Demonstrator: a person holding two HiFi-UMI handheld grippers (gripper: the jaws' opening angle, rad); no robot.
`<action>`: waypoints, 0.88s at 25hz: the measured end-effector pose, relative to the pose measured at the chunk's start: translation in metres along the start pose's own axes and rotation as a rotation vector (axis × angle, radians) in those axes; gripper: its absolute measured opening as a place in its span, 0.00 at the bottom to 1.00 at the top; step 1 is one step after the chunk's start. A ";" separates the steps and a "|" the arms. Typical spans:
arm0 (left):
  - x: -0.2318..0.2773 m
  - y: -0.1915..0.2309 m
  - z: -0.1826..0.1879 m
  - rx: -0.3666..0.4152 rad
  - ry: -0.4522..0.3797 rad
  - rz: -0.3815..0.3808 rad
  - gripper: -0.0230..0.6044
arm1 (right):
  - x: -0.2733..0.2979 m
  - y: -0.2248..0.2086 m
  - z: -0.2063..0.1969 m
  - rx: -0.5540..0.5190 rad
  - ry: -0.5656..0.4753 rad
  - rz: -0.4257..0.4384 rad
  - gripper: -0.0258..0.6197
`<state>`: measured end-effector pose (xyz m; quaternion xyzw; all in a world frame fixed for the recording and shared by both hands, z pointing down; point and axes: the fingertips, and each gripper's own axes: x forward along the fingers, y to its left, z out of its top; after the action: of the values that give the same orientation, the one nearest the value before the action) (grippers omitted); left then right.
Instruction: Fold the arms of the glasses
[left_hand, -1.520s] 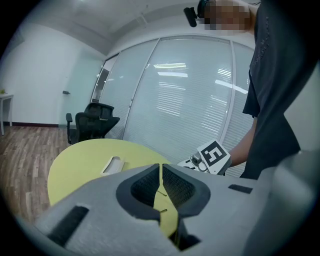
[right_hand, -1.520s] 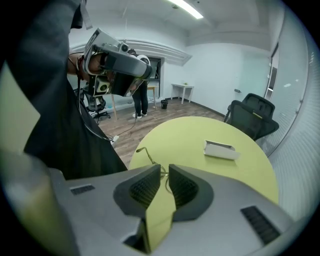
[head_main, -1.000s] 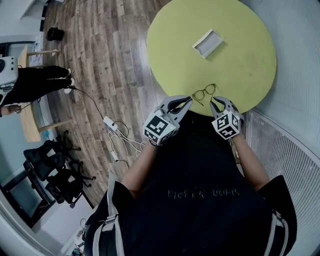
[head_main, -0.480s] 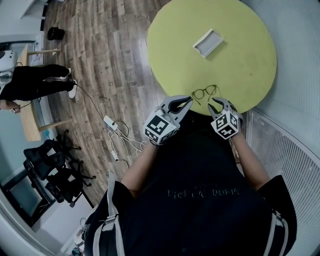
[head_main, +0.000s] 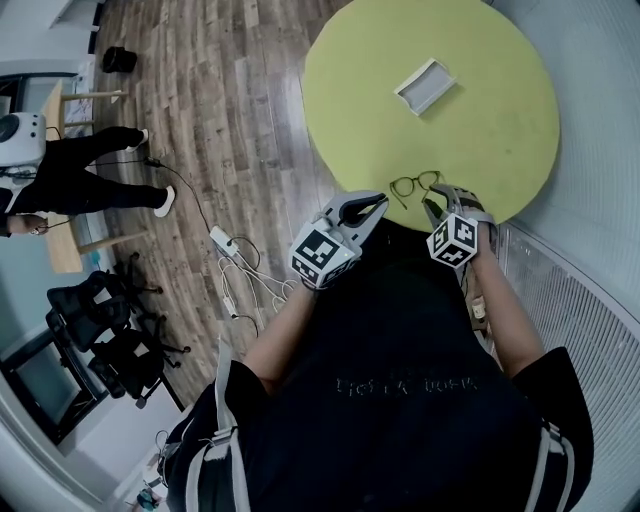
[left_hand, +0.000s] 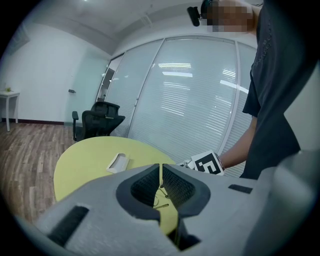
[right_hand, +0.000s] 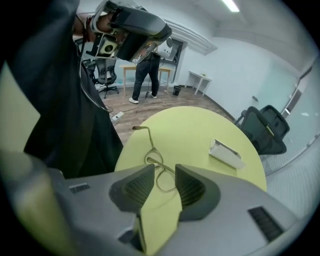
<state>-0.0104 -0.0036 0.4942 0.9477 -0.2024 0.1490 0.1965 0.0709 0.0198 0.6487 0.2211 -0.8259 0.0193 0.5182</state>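
Two tongs hung at the tabletop's (head_main: 480, 130) near edge, left gripper (head_main: 376, 201) pinched together on nothing, right gripper (head_main: 433, 203) spread apart, glasses (head_main: 413, 185) lay just ahead.

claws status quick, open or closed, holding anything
left claw: closed, holding nothing.
right claw: open, with the glasses just ahead of it, not gripped.

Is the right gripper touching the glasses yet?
Cannot tell. Right gripper view: the right gripper is open, one jaw hides part of the glasses; neither contact nor gap shows.
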 end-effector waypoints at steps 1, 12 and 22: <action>0.000 -0.001 0.000 -0.002 -0.004 -0.004 0.09 | 0.001 -0.001 0.001 -0.028 0.004 0.001 0.20; -0.005 0.006 -0.005 -0.024 -0.005 0.019 0.09 | 0.011 -0.007 0.008 -0.102 0.017 0.026 0.11; -0.009 0.004 -0.005 -0.039 -0.011 0.030 0.09 | 0.017 -0.002 0.012 -0.107 0.030 0.029 0.10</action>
<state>-0.0210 -0.0015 0.4967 0.9414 -0.2204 0.1424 0.2118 0.0555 0.0088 0.6569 0.1809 -0.8211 -0.0142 0.5412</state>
